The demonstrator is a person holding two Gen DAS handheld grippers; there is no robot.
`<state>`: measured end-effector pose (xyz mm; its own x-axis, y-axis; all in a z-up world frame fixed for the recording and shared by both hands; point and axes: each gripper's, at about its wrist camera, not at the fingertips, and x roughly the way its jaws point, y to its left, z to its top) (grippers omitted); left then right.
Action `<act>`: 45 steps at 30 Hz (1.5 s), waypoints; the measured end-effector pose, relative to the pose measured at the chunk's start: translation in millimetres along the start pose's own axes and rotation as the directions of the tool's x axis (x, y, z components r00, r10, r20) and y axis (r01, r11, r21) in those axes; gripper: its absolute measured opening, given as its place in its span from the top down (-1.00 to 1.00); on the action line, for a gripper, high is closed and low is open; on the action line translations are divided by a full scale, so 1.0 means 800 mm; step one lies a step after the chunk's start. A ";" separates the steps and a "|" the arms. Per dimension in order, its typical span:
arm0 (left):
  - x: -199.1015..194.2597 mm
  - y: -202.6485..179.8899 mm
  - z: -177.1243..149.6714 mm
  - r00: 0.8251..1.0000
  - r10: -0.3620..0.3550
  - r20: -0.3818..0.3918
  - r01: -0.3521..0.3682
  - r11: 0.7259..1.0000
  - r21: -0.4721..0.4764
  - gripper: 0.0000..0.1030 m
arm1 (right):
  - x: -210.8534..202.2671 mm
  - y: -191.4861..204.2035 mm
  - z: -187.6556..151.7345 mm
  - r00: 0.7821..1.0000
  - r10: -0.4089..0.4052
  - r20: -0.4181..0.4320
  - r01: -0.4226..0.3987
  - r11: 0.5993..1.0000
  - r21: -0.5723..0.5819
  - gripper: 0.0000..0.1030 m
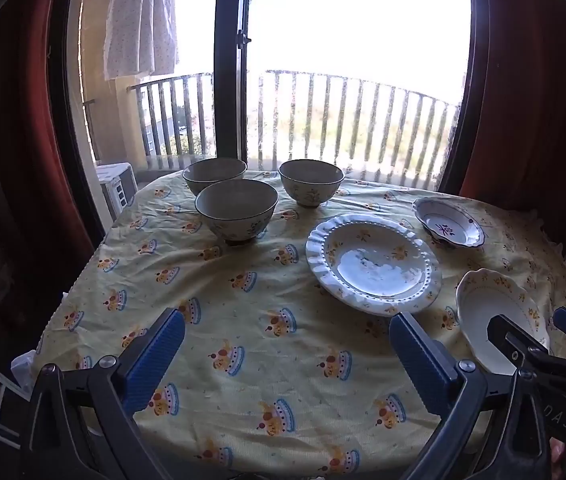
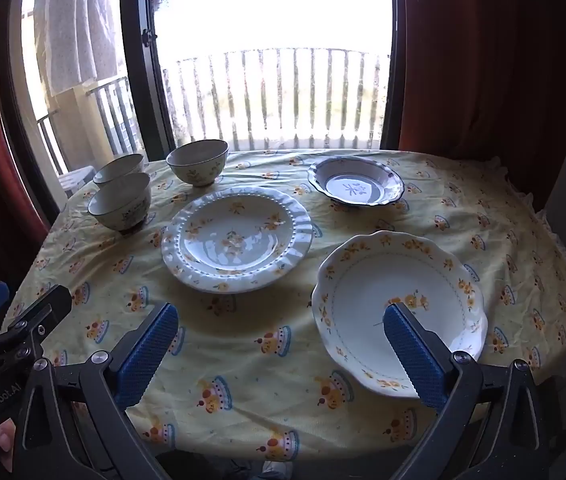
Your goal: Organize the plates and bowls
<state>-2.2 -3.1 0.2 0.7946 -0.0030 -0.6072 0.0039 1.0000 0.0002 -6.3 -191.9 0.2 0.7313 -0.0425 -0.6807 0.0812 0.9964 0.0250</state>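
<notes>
Three grey bowls stand at the table's far left: one in front [image 1: 236, 210] [image 2: 121, 203], one behind it [image 1: 214, 174] [image 2: 118, 168], one to the right [image 1: 310, 181] [image 2: 197, 167]. A ruffled white plate [image 1: 373, 262] [image 2: 236, 238] lies mid-table. A blue-rimmed dish [image 1: 448, 227] [image 2: 356, 185] lies far right. A scalloped floral plate [image 1: 495, 312] [image 2: 397, 312] lies near right. My left gripper [image 1: 287, 352] is open and empty above the near cloth. My right gripper [image 2: 281, 344] is open and empty, its right finger over the floral plate.
The table wears a yellow cloth [image 1: 243, 320] with cake prints. A window and balcony railing [image 1: 343, 120] lie behind it, with red curtains [image 2: 483, 60] on both sides. The right gripper shows at the left wrist view's lower right [image 1: 543, 352].
</notes>
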 end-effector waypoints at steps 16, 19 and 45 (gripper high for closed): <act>0.016 0.002 0.011 0.998 -0.007 -0.056 0.005 0.999 -0.034 -0.98 | 0.006 0.004 0.011 1.000 -0.001 -0.011 0.001 1.000 -0.026 -1.00; 0.018 0.001 0.012 0.998 -0.007 -0.063 0.005 1.000 -0.029 -0.98 | 0.008 0.005 0.009 1.000 -0.007 -0.018 0.006 1.000 -0.028 -1.00; 0.018 -0.010 0.012 0.998 -0.013 -0.061 0.013 1.000 -0.005 -0.96 | 0.006 -0.004 0.009 0.999 -0.029 -0.018 0.029 1.000 -0.013 -1.00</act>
<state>15.2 -11.1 -0.9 0.7557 -0.0157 -0.6547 0.0108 0.9999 -0.0115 1.8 -195.7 1.8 0.7161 -0.0699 -0.6945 0.0934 0.9956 -0.0039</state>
